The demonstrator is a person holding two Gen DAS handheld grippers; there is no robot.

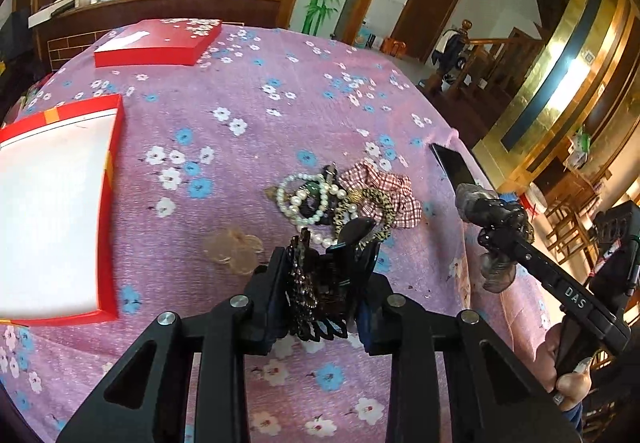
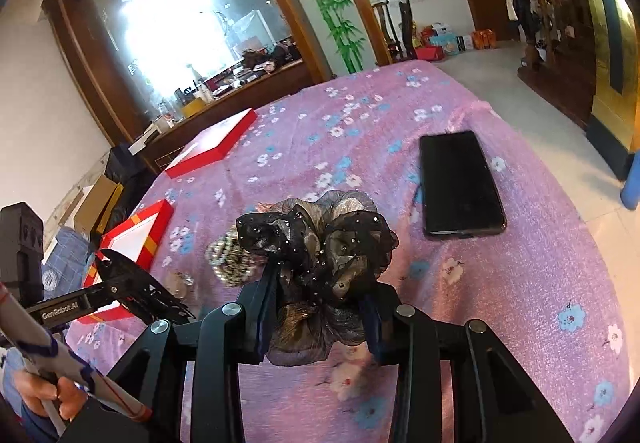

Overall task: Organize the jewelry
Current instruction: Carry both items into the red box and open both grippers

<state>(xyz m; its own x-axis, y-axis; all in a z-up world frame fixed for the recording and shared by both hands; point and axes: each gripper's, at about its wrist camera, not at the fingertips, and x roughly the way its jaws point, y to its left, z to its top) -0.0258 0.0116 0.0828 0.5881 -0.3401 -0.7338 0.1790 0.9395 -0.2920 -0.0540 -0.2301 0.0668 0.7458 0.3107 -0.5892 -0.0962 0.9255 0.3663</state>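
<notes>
From the left wrist camera, our left gripper [image 1: 326, 279] has its jaws squeezing a dark hair claw clip [image 1: 316, 283], lifted above the tabletop [image 1: 280, 83]. We think it is hard and springy, so hold its body, not the teeth. The open red box [image 1: 60, 203] waits just left.

From the right wrist camera, our right gripper [image 2: 320, 307] has its jaws pinching a black gauzy hair bow [image 2: 316, 243]. It looks soft, light and squashy, so grip its bunched middle.

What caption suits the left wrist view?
Left gripper clamps a dark hair claw above a jewelry pile.
</notes>
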